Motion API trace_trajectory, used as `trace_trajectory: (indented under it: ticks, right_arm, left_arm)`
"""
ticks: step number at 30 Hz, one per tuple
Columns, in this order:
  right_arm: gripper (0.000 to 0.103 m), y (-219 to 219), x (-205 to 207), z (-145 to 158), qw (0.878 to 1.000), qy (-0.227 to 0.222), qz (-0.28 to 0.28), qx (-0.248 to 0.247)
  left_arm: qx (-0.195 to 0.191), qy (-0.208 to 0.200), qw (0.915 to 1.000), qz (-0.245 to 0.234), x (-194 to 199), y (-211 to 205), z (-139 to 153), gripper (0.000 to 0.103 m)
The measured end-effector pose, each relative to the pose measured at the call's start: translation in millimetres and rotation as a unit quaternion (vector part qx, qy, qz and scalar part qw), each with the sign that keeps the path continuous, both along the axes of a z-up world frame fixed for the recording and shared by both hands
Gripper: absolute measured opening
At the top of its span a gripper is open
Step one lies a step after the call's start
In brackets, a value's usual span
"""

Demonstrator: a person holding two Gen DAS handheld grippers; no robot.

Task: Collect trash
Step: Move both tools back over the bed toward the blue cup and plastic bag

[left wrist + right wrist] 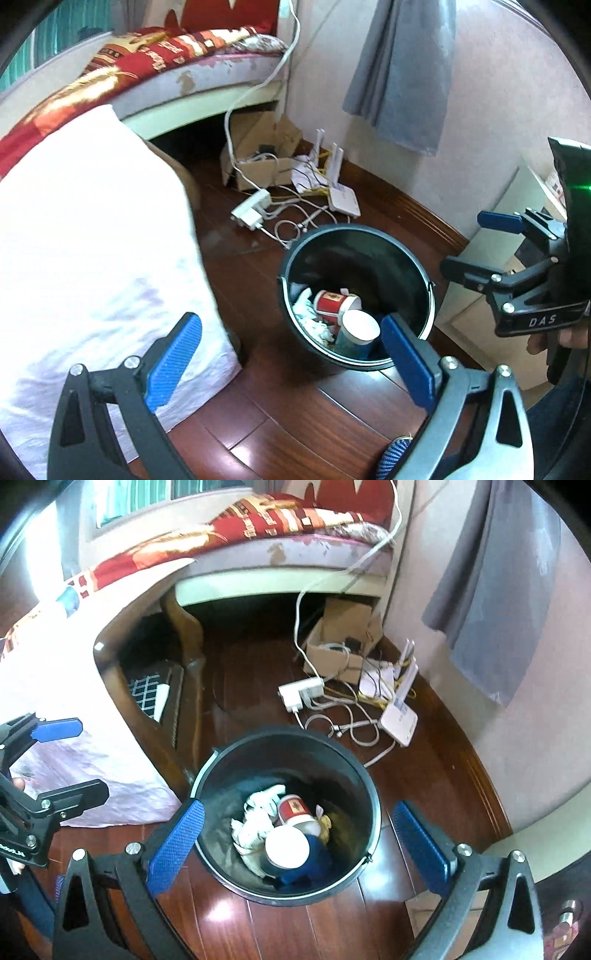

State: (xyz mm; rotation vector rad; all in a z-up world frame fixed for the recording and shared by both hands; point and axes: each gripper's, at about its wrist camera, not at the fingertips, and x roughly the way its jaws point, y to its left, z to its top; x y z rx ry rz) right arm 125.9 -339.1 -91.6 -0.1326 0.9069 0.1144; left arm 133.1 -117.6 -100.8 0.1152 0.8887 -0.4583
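A black bin (354, 236) stands on the dark wood floor; it also shows in the right wrist view (295, 742). Inside lie a red paper cup (334, 301), a blue cup with a white mouth (360, 328) and crumpled tissue (306, 314); the right wrist view shows the red cup (293, 806), the blue cup (288, 847) and the tissue (255, 825). My left gripper (291, 360) is open and empty, above the floor by the bin's near rim. My right gripper (299, 845) is open and empty over the bin; it shows in the left wrist view (469, 245).
A table draped in white cloth (92, 236) stands left of the bin. Behind it lie a power strip (253, 208), a router (343, 197), tangled cables and a cardboard box (262, 158). A bed (184, 55) and pink wall (498, 110) close the back. White cabinet (517, 206) right.
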Motion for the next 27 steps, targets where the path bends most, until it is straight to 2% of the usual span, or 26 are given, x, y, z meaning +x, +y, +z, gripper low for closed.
trace_trajectory:
  ticks: [6, 15, 21, 24, 27]
  right_arm:
    - [0.103, 21, -1, 25, 0.999, -0.029, 0.021, 0.010]
    - [0.103, 71, 8, 54, 0.995, -0.070, 0.064, 0.028]
    - [0.103, 123, 27, 72, 0.987, -0.095, 0.112, 0.059]
    - [0.103, 159, 44, 76, 0.986, -0.078, 0.131, 0.072]
    - [0.103, 203, 58, 84, 0.983, -0.077, 0.154, 0.066]
  left_arm:
    - [0.004, -0.034, 0.9991, 0.025, -10, 23, 26, 0.098]
    - [-0.002, -0.060, 0.9951, 0.079, -11, 75, 50, 0.098]
    - [-0.004, -0.078, 0.9870, 0.140, -11, 140, 66, 0.098]
    - [-0.002, -0.083, 0.9785, 0.189, -9, 188, 72, 0.098]
    - [-0.004, -0.087, 0.9697, 0.228, -9, 228, 75, 0.098]
